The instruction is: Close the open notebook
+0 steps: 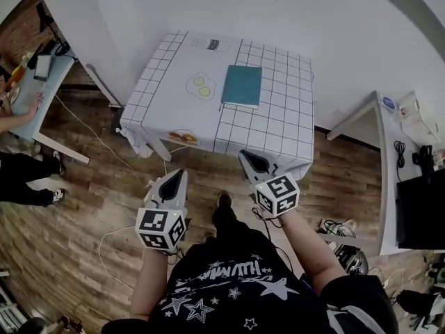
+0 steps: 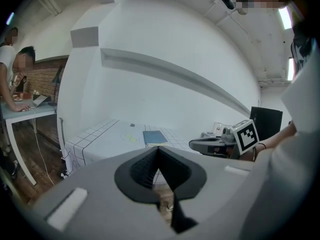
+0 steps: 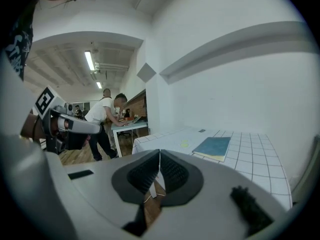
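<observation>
Left gripper (image 1: 179,175) and right gripper (image 1: 245,156) are empty, jaws pressed together, short of the grid-patterned table (image 1: 278,127). The teal notebook (image 1: 242,85) lies closed. The tablecloth label (image 1: 213,45) is unreadable.

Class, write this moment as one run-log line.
notebook: closed, flat on table | left tool: shut, empty, short of table | right tool: shut, empty, short of table

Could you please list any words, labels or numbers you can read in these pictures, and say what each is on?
Nothing reads clearly.
Tablecloth: dark printed label near its far edge, too small to read.
Shirt: white lettering among stars, too distorted to read.
Marker cubes: black-and-white patterns, no letters.
Notebook: plain teal cover, no lettering visible.
</observation>
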{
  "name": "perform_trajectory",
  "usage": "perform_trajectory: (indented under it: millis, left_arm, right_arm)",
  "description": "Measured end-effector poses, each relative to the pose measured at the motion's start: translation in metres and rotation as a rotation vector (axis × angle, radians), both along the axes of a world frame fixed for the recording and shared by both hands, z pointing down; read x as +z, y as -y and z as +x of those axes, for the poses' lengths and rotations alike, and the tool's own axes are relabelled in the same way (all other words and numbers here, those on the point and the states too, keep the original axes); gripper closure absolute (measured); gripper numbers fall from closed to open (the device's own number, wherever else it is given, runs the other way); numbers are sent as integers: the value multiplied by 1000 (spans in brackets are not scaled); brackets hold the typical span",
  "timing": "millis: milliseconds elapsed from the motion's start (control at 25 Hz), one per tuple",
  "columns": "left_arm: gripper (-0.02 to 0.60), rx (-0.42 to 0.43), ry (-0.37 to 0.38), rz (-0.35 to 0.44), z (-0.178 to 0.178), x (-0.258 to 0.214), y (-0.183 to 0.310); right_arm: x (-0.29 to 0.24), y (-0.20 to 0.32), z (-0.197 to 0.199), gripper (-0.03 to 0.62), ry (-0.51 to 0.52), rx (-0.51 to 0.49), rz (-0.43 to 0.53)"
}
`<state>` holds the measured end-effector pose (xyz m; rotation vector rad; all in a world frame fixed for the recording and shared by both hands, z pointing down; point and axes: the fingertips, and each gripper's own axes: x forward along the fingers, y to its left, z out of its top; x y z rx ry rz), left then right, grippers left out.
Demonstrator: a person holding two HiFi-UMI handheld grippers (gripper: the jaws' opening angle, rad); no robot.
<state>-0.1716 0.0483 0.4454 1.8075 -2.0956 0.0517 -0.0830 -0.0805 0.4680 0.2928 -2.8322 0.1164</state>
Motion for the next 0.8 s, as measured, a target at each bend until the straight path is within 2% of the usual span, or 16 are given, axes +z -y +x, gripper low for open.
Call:
perform_trajectory:
  millis: [120, 360, 600, 800]
  left_arm:
    - [572, 1, -7, 7, 11, 0, -20]
    - [572, 6, -47, 14, 32, 8, -45]
    - [572, 36, -45, 34, 65, 1, -44]
    - [572, 39, -28, 37, 96, -7, -34]
  right_arm:
    - [2, -22, 23, 577, -4, 20, -23]
    - [13, -55, 73, 577, -73, 46, -32]
    - [2, -54, 105, 577, -66, 79, -13]
    - [-6, -47, 119, 577, -47, 45, 7]
